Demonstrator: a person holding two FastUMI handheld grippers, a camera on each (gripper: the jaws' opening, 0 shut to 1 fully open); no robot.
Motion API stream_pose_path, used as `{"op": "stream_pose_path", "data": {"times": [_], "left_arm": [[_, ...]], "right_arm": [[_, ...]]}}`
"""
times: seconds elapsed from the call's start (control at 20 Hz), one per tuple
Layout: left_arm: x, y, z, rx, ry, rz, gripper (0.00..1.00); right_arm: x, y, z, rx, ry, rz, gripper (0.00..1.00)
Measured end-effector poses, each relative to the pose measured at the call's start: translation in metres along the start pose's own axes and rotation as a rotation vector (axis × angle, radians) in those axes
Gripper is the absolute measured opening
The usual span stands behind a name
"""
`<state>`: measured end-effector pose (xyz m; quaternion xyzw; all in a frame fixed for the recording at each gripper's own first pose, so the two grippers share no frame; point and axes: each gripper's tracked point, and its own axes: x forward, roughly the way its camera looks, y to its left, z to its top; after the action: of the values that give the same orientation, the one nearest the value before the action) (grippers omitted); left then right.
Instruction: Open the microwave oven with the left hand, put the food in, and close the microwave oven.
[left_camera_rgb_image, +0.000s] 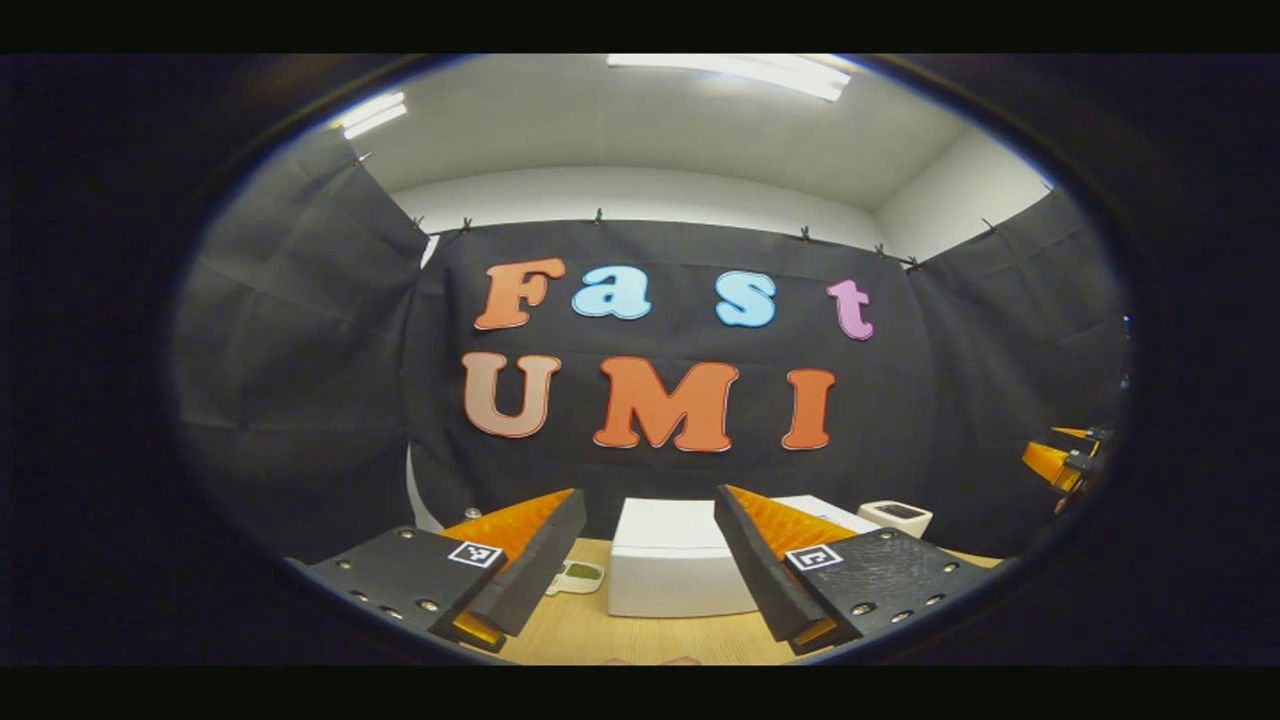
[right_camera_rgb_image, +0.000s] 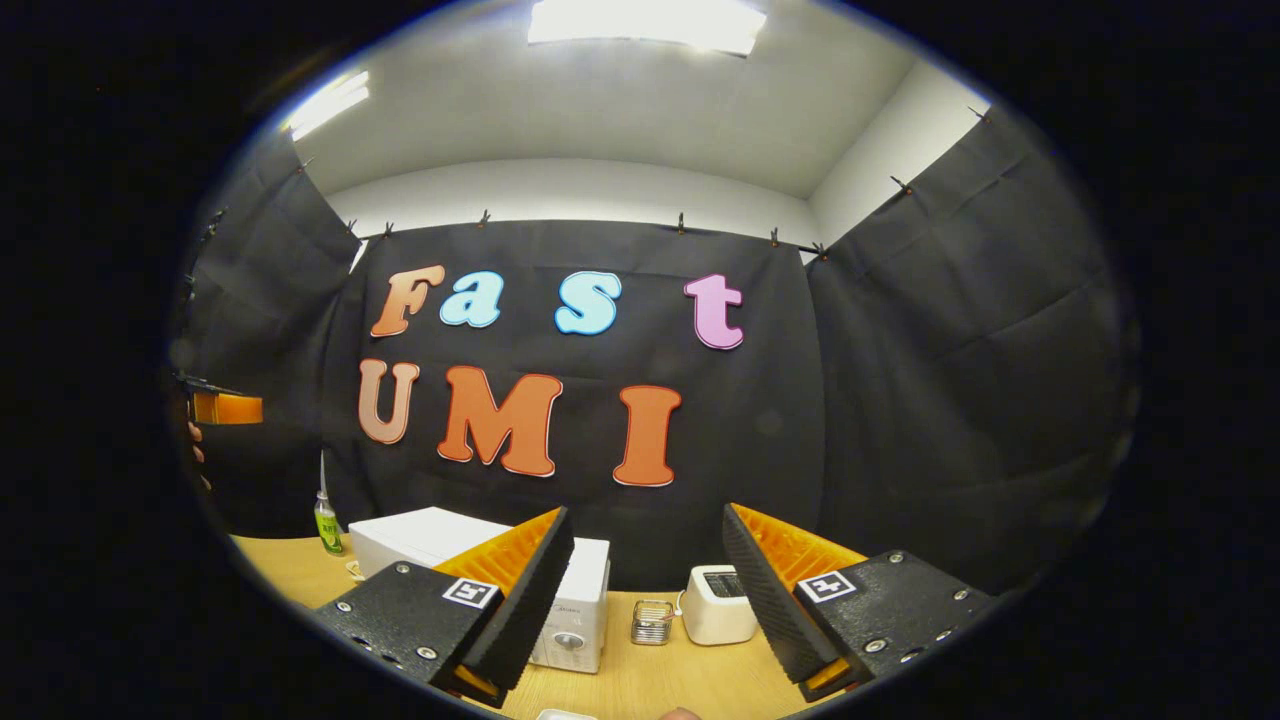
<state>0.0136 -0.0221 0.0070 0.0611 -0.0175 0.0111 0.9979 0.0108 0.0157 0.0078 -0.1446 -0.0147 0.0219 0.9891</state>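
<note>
My left hand-held gripper (left_camera_rgb_image: 640, 570), fingers spread and holding nothing, points straight at the closed microwave oven (left_camera_rgb_image: 672, 572) ahead on the surface (left_camera_rgb_image: 590, 635).

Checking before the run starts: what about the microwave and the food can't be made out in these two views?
- Microwave, left gripper view: both fingers cover its sides; no door handle made out.
- Microwave, right gripper view: one finger hides most of the front.
- Small dish, left gripper view: too small to identify contents.
- White object, right gripper view: cut off by bottom edge.
</note>
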Motion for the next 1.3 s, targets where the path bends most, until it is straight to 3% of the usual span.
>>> {"op": "stream_pose_path", "data": {"times": [0.15, 0.6, 0.9, 1.1, 1.3], "left_arm": [[0.000, -0.007, 0.000, 0.008, -0.016, 0.000, 0.86], [0.011, -0.085, -0.035, 0.013, -0.033, -0.131, 0.87], [0.024, -0.162, -0.105, 0.018, 0.018, -0.233, 0.87], [0.036, -0.198, -0.163, 0.027, 0.094, -0.248, 0.87], [0.050, -0.230, -0.213, -0.003, 0.166, -0.256, 0.87]], "right_arm": [[-0.002, -0.008, 0.004, -0.008, -0.018, -0.017, 0.94], [-0.022, -0.036, -0.016, -0.032, -0.020, -0.057, 0.95], [-0.035, -0.051, -0.063, -0.084, 0.036, -0.070, 0.95], [-0.044, -0.066, -0.093, -0.160, 0.099, -0.088, 0.95], [-0.054, -0.074, -0.110, -0.125, 0.115, -0.083, 0.94]]}}
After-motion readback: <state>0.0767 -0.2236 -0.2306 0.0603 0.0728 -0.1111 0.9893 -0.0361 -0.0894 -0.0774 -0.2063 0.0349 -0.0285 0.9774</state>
